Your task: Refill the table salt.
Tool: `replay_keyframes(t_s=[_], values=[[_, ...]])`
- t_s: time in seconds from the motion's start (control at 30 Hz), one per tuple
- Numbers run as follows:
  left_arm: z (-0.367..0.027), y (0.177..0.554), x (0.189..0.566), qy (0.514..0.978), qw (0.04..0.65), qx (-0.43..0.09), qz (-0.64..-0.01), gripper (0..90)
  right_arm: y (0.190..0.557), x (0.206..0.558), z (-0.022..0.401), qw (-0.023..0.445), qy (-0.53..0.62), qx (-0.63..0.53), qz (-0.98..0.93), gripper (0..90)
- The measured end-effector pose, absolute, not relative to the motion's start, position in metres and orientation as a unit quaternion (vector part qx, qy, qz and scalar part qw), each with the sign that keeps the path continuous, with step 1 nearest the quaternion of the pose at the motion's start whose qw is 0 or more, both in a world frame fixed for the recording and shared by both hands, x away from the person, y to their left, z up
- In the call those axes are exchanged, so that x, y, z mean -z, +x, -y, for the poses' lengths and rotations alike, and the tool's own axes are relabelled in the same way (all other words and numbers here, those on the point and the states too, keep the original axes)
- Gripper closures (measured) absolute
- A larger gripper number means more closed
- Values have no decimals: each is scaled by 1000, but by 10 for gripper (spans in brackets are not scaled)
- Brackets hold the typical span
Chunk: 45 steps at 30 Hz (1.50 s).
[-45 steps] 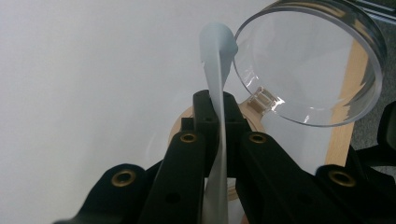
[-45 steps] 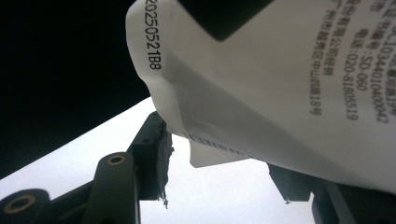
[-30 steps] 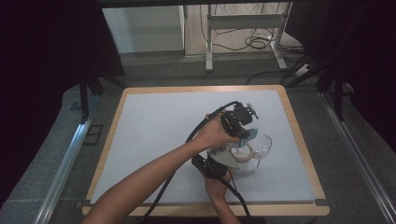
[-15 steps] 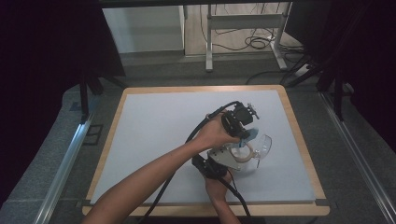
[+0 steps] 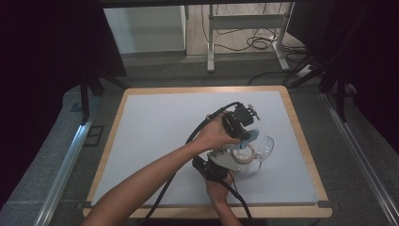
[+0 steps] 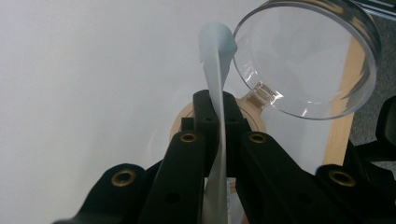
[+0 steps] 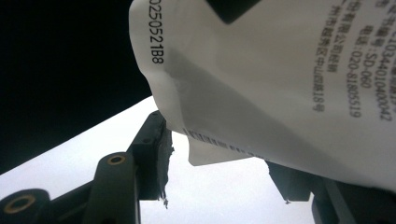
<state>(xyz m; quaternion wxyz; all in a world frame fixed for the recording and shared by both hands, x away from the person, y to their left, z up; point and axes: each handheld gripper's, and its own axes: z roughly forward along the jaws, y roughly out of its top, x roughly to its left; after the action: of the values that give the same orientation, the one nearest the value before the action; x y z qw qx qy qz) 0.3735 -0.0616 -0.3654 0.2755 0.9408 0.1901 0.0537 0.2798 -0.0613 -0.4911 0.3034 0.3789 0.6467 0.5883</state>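
My left gripper [image 5: 245, 134] points down over a round jar with a beige rim [image 5: 244, 158]. Its jaws are shut on a thin pale blue pouch [image 5: 253, 136]. In the left gripper view the pouch [image 6: 215, 51] stands edge-on between the left gripper [image 6: 217, 100] pads, and the jar's clear hinged lid [image 6: 303, 60] tilts open to the right. My right gripper [image 5: 236, 162] lies low at the jar's near side. In the right gripper view a white printed pouch face [image 7: 280, 70] hangs over the right gripper [image 7: 217, 154]. Its jaws stand apart, their tips hidden behind the pouch.
The work goes on right of centre on a white mat with a wooden border [image 5: 155, 141]. The open lid [image 5: 266, 146] juts toward the right edge. Black cables trail from both grippers to the near edge. Metal frame legs [image 5: 210, 42] and floor cables lie beyond the far edge.
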Motion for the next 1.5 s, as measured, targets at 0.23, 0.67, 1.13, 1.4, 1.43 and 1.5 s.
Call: replay_keyframes(t_s=[0.23, 0.67, 1.13, 1.4, 1.43, 1.5], values=[[60, 377, 368, 943, 267, -53, -193, 899, 280, 493, 59, 300, 378, -588, -649, 457], [66, 377, 368, 944, 264, -54, -191, 899, 281, 491, 62, 302, 380, -586, -649, 457], [69, 376, 363, 947, 257, -55, -185, 899, 281, 487, 63, 306, 383, -590, -641, 457], [69, 376, 365, 947, 258, -52, -184, 898, 281, 489, 63, 307, 383, -589, -642, 457], [70, 376, 365, 947, 258, -52, -184, 898, 281, 489, 63, 307, 383, -589, -642, 457], [70, 376, 366, 947, 258, -51, -184, 898, 281, 489, 63, 306, 384, -589, -642, 457]])
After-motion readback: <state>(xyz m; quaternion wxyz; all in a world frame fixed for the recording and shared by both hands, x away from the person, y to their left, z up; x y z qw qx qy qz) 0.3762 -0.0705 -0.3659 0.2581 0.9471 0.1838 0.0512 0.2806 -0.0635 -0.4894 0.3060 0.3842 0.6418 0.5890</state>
